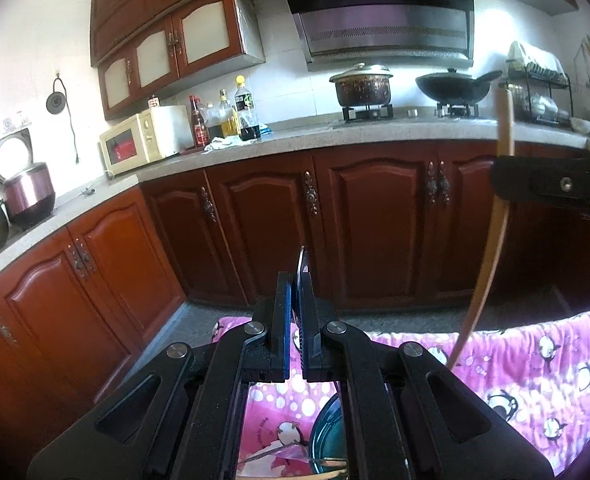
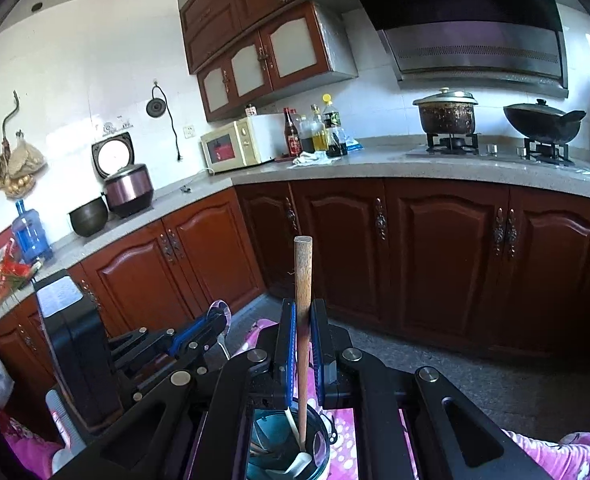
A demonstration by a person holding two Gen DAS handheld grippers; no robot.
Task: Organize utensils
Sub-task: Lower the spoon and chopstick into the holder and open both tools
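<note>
My left gripper (image 1: pixel 294 280) is shut on a metal spoon (image 1: pixel 302 261), whose bowl sticks up past the blue pads; it also shows in the right wrist view (image 2: pixel 221 312). My right gripper (image 2: pixel 303 308) is shut on a long wooden utensil handle (image 2: pixel 303 272) held upright, its lower end inside a dark teal cup (image 2: pixel 287 452) that holds other utensils. The same handle (image 1: pixel 505 128) and right gripper (image 1: pixel 543 184) show at the right of the left wrist view. The cup (image 1: pixel 327 436) stands on a pink penguin-print cloth (image 1: pixel 535 360).
An L-shaped counter (image 2: pixel 375 164) with red-brown cabinets (image 2: pixel 435 248) lies ahead. On it stand a microwave (image 2: pixel 235 146), bottles (image 2: pixel 319 128), a rice cooker (image 2: pixel 127 188), a pot (image 2: pixel 447 114) and a wok (image 2: pixel 543 120) on the stove. A utensil (image 1: pixel 271 450) lies on the cloth.
</note>
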